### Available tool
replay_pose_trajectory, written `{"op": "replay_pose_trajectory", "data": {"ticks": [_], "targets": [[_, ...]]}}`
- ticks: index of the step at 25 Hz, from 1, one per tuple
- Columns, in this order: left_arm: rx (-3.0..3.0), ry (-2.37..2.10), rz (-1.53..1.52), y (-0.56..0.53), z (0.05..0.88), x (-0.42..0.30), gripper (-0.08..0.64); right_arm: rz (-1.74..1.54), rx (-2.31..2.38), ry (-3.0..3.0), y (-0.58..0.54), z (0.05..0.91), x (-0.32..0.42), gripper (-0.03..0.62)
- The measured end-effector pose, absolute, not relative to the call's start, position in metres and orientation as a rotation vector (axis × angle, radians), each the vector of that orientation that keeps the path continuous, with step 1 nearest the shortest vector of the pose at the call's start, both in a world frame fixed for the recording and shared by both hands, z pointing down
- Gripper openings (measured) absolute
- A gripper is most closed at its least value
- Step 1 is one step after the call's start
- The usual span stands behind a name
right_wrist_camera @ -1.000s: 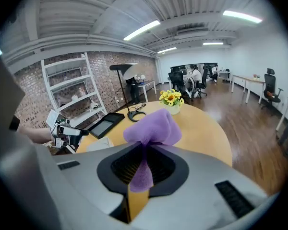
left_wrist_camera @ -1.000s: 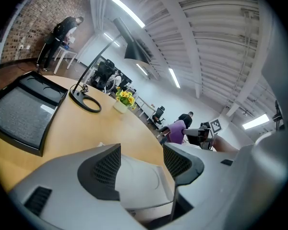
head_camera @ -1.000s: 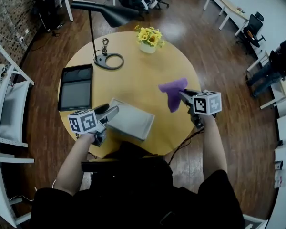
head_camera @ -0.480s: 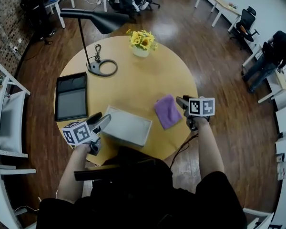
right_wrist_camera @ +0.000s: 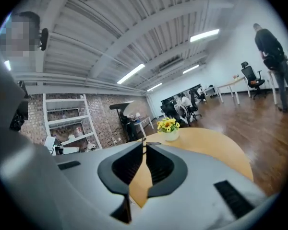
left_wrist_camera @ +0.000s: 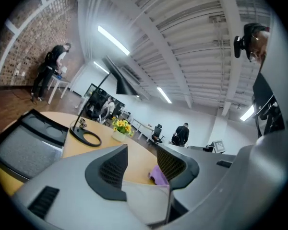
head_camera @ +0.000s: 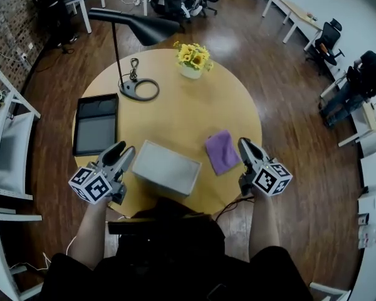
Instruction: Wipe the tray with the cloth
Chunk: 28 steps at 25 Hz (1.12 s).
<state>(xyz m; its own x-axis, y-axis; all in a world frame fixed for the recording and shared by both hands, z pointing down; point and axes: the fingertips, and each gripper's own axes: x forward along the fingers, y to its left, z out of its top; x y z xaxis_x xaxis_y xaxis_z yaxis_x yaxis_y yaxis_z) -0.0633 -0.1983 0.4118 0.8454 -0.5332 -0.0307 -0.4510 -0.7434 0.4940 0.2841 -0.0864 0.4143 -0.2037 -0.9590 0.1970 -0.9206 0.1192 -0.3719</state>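
Cloth [head_camera: 220,150] lies loose near table's [head_camera: 175,99] right edge, beside grey tray [head_camera: 166,167] at front edge; right gripper [head_camera: 244,145] has just closed, pressed together empty; left gripper [head_camera: 123,149] has just been closing, jaws apart round tray edge, no pinch; risk: unheld tray skids when wiped.

Bare run across the middle of the round yellow wooden table [head_camera: 188,115], open from side to side. Hemmed at the near edge by the flat grey rectangular tray [head_camera: 166,168], with the purple square cloth [head_camera: 222,150] just beside it on the right; narrow gap between them, seemingly clear. Blocked on the left by the black rectangular tray [head_camera: 97,124]. Crowded at the far side by the black desk lamp [head_camera: 144,27], shade overhanging, and the white pot of yellow flowers [head_camera: 192,61].
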Motion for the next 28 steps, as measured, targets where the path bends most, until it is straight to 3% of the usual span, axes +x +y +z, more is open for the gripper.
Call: {"op": "replay_pose_trajectory", "data": {"ticks": [1,5,8,28], "targets": [[2.564,-0.761,-0.248,-0.197,0.407,-0.072,0.169,-0.592,-1.938,2.276,-0.081,0.41,0.283,0.005],[2.595,-0.896,-0.339,-0.194,0.395,-0.109,0.058,-0.525,-1.997,2.185,-0.061,0.411,0.291,0.003],[2.59,-0.955,-0.414,-0.191,0.391,-0.13,0.034,-0.494,-2.006,2.083,-0.047,0.413,0.3,0.002],[2.697,-1.138,-0.502,-0.188,0.366,-0.155,0.031,-0.262,-2.001,2.171,-0.067,0.372,0.263,0.0]]}}
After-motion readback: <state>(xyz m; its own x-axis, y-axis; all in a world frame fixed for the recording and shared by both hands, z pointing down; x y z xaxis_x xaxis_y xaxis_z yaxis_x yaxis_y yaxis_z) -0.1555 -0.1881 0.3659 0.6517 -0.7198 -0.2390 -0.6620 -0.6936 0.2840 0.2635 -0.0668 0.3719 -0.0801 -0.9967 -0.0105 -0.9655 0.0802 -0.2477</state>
